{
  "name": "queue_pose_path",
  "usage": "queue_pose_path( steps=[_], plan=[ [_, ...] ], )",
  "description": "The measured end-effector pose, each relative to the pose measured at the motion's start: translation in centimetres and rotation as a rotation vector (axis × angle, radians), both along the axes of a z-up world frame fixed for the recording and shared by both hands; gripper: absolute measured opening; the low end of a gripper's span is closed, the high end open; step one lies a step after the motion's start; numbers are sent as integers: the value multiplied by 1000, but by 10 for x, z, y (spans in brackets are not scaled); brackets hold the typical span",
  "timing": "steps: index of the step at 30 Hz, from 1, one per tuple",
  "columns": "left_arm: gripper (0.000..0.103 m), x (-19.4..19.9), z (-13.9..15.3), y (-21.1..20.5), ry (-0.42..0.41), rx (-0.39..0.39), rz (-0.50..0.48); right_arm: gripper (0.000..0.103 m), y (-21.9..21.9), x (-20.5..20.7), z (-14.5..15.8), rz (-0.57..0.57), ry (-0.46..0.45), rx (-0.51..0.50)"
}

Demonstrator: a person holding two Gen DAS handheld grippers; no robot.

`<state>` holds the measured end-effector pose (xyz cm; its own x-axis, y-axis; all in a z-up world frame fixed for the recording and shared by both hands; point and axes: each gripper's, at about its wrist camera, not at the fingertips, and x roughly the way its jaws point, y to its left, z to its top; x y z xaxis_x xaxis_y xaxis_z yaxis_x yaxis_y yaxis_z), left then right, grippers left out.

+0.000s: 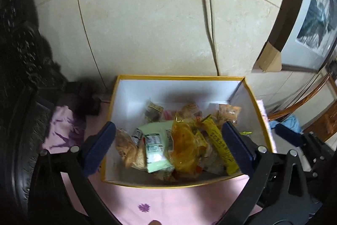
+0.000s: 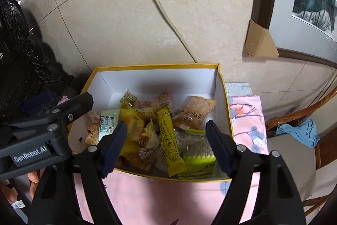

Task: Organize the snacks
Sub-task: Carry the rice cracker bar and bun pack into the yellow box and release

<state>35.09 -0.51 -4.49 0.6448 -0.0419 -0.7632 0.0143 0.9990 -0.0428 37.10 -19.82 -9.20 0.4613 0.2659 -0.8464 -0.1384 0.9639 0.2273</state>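
- The snacks lie heaped inside the yellow-rimmed box (image 2: 223, 98), which fills the lower middle of both views and stands on a pink floral cloth (image 2: 164, 197); no wrapper shows on the cloth outside the box.
- The left gripper (image 1: 168, 144) hangs over the box with its blue pads wide apart and nothing between them.
- The right gripper (image 2: 166, 140) does likewise, jaws spread and empty, above the near part of the heap.
- Judgement: this fits either snacks gathered and the job near done, or a full box about to be sorted; the pictures do not settle which.
- Among the heap: a yellow stick pack (image 2: 169, 140), a lime-green wafer pack (image 2: 198, 163), a pale green packet (image 1: 158, 147) and a tan cracker bag (image 2: 193, 113).
- Writing: the left gripper's body, at the lower left of the right-wrist view, reads "GenRobot.AI"; the stick pack carries print too small to read surely.
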Motion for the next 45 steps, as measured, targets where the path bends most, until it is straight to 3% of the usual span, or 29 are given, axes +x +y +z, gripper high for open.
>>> queue_pose_path(
  steps=[2, 6, 23, 28, 33, 45],
  plan=[
    [101, -2, 1, 0, -6, 6, 7, 96, -1, -2, 2, -11, -8, -9],
    [101, -4, 5, 1, -7, -23, 14, 102, -3, -3, 6, -33, -15, -25],
    [101, -5, 5, -1, 16, -13, 24, 102, -3, -7, 8, -23, -26, -25],
    [101, -4, 3, -5, 20, 53, 47, 102, -1, -8, 6, -18, -22, -31],
    [101, -6, 3, 0, 10, 14, 53, 102, 0, -8, 5, -17, -17, -29],
    [101, -10, 6, -5, -9, 38, 39, 102, 2, -9, 7, -13, -22, -26]
  ],
)
